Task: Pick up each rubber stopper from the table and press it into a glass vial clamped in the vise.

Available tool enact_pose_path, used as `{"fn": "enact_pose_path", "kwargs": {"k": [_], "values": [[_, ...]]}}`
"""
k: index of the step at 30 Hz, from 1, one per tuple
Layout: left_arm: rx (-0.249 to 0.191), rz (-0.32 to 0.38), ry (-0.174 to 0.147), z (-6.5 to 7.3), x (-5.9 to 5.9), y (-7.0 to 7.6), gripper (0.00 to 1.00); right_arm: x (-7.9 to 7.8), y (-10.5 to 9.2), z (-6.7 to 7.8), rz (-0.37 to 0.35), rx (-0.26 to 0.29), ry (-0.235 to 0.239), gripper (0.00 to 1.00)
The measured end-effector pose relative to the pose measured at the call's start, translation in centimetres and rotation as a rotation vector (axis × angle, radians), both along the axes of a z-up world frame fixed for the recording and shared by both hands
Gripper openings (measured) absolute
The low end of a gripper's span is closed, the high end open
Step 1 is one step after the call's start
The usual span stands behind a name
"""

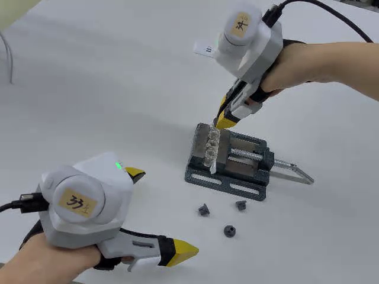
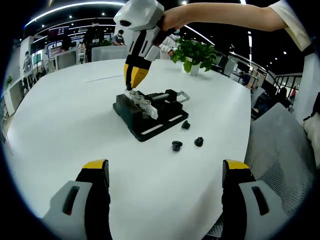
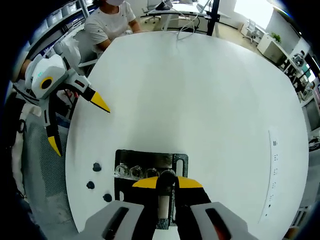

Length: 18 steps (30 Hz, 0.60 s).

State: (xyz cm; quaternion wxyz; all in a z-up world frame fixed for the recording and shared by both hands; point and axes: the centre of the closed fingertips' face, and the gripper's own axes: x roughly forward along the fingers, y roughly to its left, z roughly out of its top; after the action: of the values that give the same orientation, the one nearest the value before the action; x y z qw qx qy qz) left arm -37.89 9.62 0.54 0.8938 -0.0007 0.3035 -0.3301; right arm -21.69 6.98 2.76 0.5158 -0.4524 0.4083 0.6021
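A dark metal vise [image 1: 251,167] [image 2: 159,123] [image 3: 180,161] clamps a row of clear glass vials [image 1: 211,147] [image 2: 141,103] [image 3: 131,171]. Three dark rubber stoppers [image 1: 204,209] [image 1: 240,205] [image 1: 230,231] lie loose on the white table in front of the vise, as the left gripper view [image 2: 176,145] and right gripper view [image 3: 96,167] also show. My right gripper [image 1: 225,122] [image 3: 167,181] [image 2: 134,77] hangs just above the far end of the vial row, shut on a dark stopper [image 3: 167,176]. My left gripper [image 1: 160,213] [image 2: 165,169] [image 3: 77,125] stands open, holding nothing, at the near left, well short of the stoppers.
The vise's screw handle [image 1: 294,170] sticks out to the right. A white label strip [image 1: 202,49] lies on the table behind the right gripper. A potted plant [image 2: 195,55] stands at the far table edge in the left gripper view. A mesh chair [image 2: 280,155] is beside the table.
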Motion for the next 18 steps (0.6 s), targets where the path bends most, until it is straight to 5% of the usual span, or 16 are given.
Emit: {"fn": "enact_pose_path", "kwargs": {"k": [13, 18], "values": [[-0.007, -0.002, 0.01, -0.3, -0.2, -0.3, 0.93, -0.4, -0.1, 0.2, 0.035, 0.001, -0.008, 0.08], [-0.009, 0.001, 0.008, -0.3, -0.1, -0.2, 0.93, -1.0, -0.4, 0.1, 0.07, -0.011, -0.003, 0.16]]}}
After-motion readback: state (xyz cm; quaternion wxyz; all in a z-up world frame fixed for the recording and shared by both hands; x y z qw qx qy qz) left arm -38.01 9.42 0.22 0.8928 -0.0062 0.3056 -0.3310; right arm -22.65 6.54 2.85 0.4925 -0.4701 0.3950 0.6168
